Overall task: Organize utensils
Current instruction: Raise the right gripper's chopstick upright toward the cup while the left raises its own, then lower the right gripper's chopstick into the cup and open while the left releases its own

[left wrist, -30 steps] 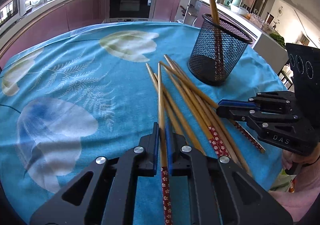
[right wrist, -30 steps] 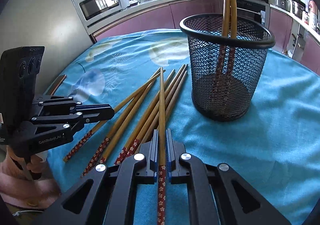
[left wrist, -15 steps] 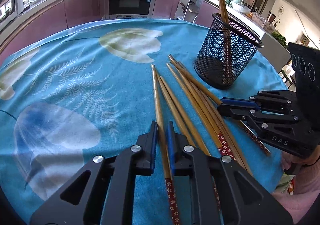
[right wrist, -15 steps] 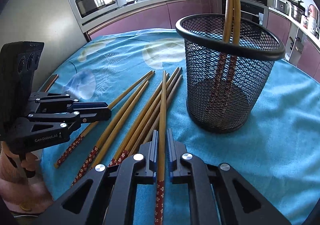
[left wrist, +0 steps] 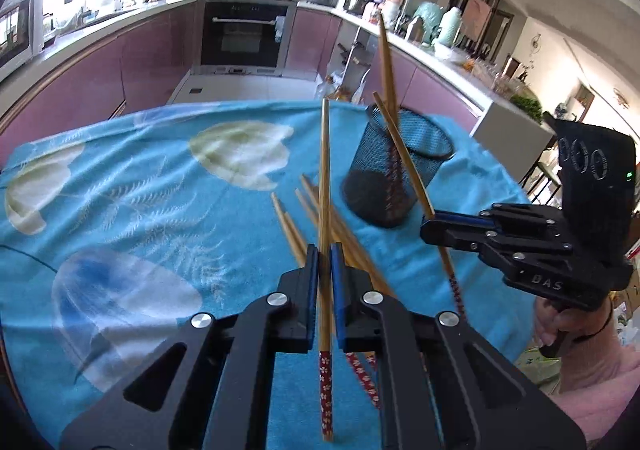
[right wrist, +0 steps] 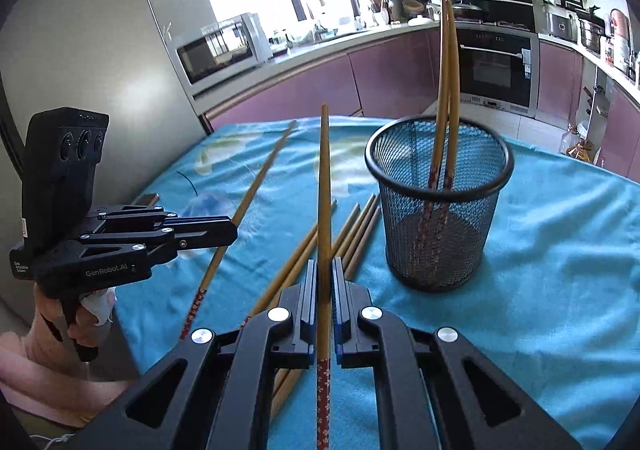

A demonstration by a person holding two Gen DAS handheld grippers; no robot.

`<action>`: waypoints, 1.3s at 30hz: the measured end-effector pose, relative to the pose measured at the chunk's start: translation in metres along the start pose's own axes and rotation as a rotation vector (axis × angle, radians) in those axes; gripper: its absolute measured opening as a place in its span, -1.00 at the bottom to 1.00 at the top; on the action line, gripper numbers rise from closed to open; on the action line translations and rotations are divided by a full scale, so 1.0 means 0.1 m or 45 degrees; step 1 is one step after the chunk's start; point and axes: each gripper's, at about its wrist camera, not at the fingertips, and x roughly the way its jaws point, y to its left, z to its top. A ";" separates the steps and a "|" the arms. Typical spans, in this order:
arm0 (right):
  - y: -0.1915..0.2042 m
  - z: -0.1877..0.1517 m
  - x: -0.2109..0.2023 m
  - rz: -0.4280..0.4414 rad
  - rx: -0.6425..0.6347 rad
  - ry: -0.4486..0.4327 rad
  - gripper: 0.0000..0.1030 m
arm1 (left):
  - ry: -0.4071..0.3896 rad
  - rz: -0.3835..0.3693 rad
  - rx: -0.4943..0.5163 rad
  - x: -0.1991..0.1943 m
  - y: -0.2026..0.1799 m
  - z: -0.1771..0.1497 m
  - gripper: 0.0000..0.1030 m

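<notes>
My left gripper (left wrist: 324, 262) is shut on a wooden chopstick (left wrist: 325, 177) with a red flowered end, lifted off the cloth and pointing up. My right gripper (right wrist: 324, 274) is shut on another such chopstick (right wrist: 323, 185), also lifted. Each gripper shows in the other's view: the right gripper (left wrist: 430, 223) with its chopstick (left wrist: 404, 157) beside the black mesh cup (left wrist: 394, 169), the left gripper (right wrist: 230, 230) at the left with its chopstick (right wrist: 256, 185). The mesh cup (right wrist: 440, 205) holds two chopsticks (right wrist: 446, 89) upright. Several chopsticks (right wrist: 352, 230) lie on the cloth left of it.
The round table has a blue flowered cloth (left wrist: 140, 185). Kitchen cabinets and an oven (left wrist: 244, 33) stand behind it, a microwave (right wrist: 220, 49) on the counter. The person's hands hold the gripper handles at the table's near edges.
Both grippers have lifted their chopsticks off the cloth and tilted them up. The views have risen and pulled back from the table.
</notes>
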 end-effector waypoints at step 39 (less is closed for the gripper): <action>-0.53 1.05 -0.61 -0.109 0.078 -0.477 -0.89 | -0.299 -0.168 0.096 -0.49 -0.52 1.38 -0.86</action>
